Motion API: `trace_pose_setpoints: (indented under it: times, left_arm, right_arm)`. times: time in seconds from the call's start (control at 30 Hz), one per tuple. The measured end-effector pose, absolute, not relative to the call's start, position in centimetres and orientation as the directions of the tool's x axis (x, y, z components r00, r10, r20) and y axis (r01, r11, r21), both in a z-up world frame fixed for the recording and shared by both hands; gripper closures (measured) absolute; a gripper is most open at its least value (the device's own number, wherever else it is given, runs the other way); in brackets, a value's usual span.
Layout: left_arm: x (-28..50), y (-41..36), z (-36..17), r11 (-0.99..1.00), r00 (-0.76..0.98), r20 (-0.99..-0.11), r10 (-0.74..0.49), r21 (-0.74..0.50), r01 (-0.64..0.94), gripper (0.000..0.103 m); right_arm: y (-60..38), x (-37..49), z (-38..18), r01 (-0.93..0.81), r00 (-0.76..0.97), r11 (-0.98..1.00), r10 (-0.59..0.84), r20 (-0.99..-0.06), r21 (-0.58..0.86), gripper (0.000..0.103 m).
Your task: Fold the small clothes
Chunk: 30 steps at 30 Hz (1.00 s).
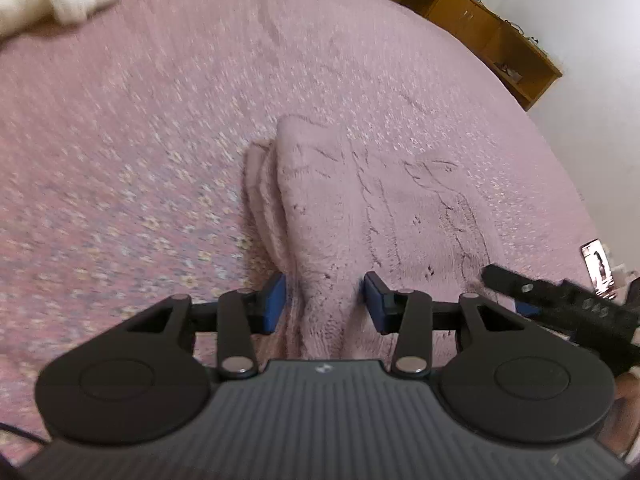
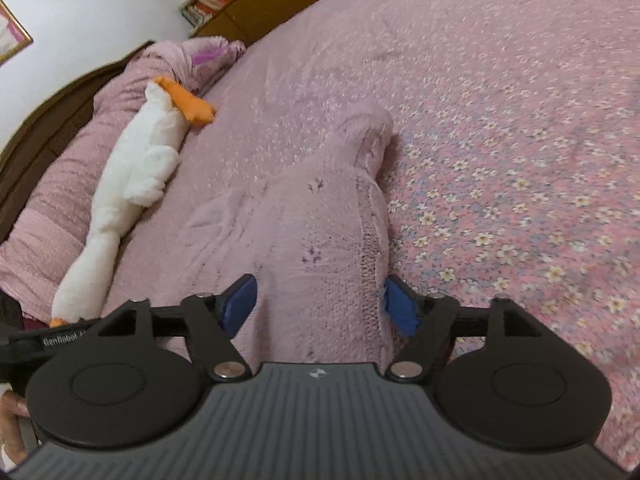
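Note:
A small pink knitted garment lies on the pink floral bedspread, folded into layers at its left edge. My left gripper is open, its blue pads either side of the garment's near edge, cloth between them. In the right wrist view the same garment stretches away from my right gripper, which is also open with the near edge between its blue pads. The right gripper also shows at the right edge of the left wrist view.
A white plush goose with an orange beak lies by a pink rolled blanket at the bed's left. Wooden cabinets line the far wall. A phone lies at the bed's right edge.

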State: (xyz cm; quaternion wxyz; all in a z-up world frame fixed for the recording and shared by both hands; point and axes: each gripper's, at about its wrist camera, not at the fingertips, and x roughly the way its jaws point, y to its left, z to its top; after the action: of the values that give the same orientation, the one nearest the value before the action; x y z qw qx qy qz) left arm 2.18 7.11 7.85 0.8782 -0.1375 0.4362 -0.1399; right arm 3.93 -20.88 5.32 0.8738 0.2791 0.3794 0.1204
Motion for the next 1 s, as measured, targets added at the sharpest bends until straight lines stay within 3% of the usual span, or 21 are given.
trace_pose_setpoints:
  times: [0.37, 0.63, 1.0]
  left_arm:
    - [-0.9, 5.8, 7.9, 0.958, 0.605, -0.745, -0.282, -0.251, 0.137, 0.038]
    - [-3.3, 3.6, 6.7, 0.983, 0.599, -0.78, -0.183, -0.138, 0.121, 0.037]
    - [-4.5, 3.0, 4.5, 0.989, 0.544, -0.827, -0.144, -0.111, 0.094, 0.037]
  right_arm:
    - [-20.5, -1.5, 7.8, -0.025, 0.745, 0.899, 0.309, -0.592, 0.438, 0.014]
    - [-19.0, -4.7, 7.5, -0.037, 0.741, 0.942, 0.251, -0.623, 0.335, 0.009]
    - [-17.0, -6.1, 5.2, -0.058, 0.679, 0.964, 0.229, -0.697, 0.259, 0.001]
